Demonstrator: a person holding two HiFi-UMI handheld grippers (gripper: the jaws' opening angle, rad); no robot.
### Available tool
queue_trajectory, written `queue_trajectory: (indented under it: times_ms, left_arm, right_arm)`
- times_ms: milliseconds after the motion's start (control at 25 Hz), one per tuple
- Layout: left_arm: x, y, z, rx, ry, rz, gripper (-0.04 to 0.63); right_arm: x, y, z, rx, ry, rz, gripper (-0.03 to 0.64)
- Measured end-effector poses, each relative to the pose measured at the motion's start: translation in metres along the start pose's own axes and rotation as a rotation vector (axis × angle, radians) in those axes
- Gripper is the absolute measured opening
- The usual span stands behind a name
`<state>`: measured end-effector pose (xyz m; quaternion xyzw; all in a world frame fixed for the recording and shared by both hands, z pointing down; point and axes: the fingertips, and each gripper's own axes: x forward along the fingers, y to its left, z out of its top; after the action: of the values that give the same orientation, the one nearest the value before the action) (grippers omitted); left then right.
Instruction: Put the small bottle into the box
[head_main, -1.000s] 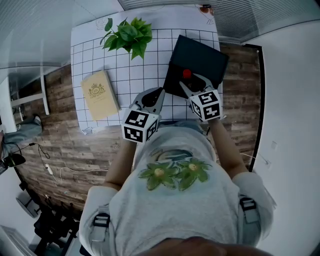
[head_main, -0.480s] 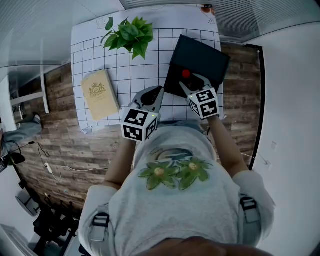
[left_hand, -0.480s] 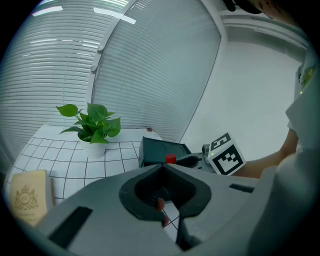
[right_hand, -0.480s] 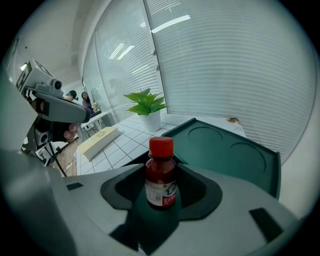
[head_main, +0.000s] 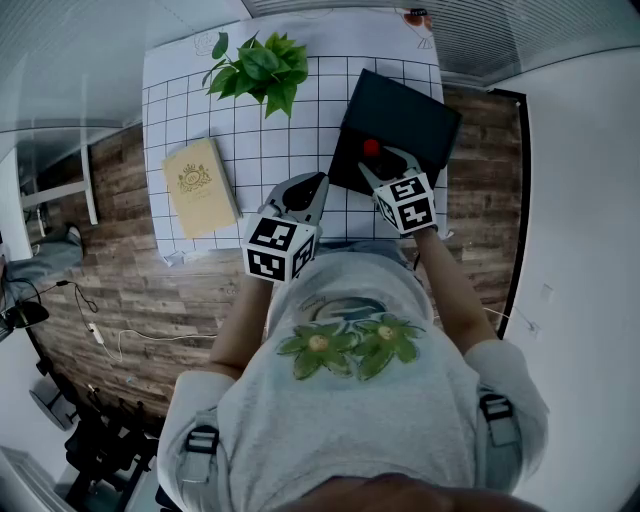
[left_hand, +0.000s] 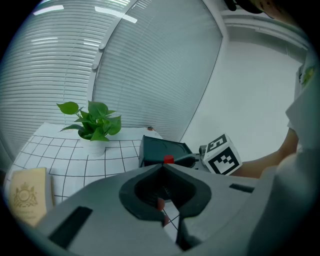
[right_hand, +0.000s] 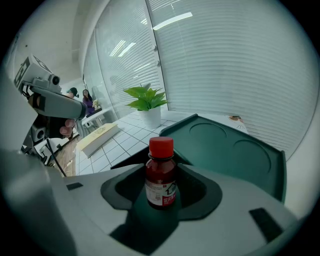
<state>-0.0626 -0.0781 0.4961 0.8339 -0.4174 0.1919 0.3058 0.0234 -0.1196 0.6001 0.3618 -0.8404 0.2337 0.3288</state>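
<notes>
Right hand-held gripper (head_main: 377, 158) grips small bottle (right_hand: 160, 175) — label print unreadable.

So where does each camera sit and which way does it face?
Head view: on the person's head, looking steeply down at table; shirt, forearms, left tongs, right tongs.
Left gripper view: on left tongs, shut, facing plant and box.
Right gripper view: on right tongs, shut on small bottle, facing box.
All share plant, box.

White gridded table (head_main: 270, 160) carries potted plant (head_main: 258, 70), tan book (head_main: 200, 188) and dark box (head_main: 400, 115).
</notes>
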Motion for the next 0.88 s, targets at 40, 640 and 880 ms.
queue_trajectory:
  times_ms: [40, 640, 880]
  left_arm:
    - [-0.0001, -0.0001, -0.0006, 0.000, 0.001, 0.000, 0.008]
    - [0.0013, -0.0042, -0.0014, -0.006, 0.002, 0.001, 0.008]
    - [0.0007, -0.0055, -0.0014, -0.004, -0.001, 0.001, 0.008]
  right_arm:
    - [0.0006, -0.0003, -0.0006, 0.000, 0.001, 0.000, 0.202]
    - [0.0067, -0.0033, -0.0071, -0.010, 0.004, 0.019, 0.201]
    - [0.0060, -0.0005, -0.0091, -0.045, 0.025, 0.016, 0.201]
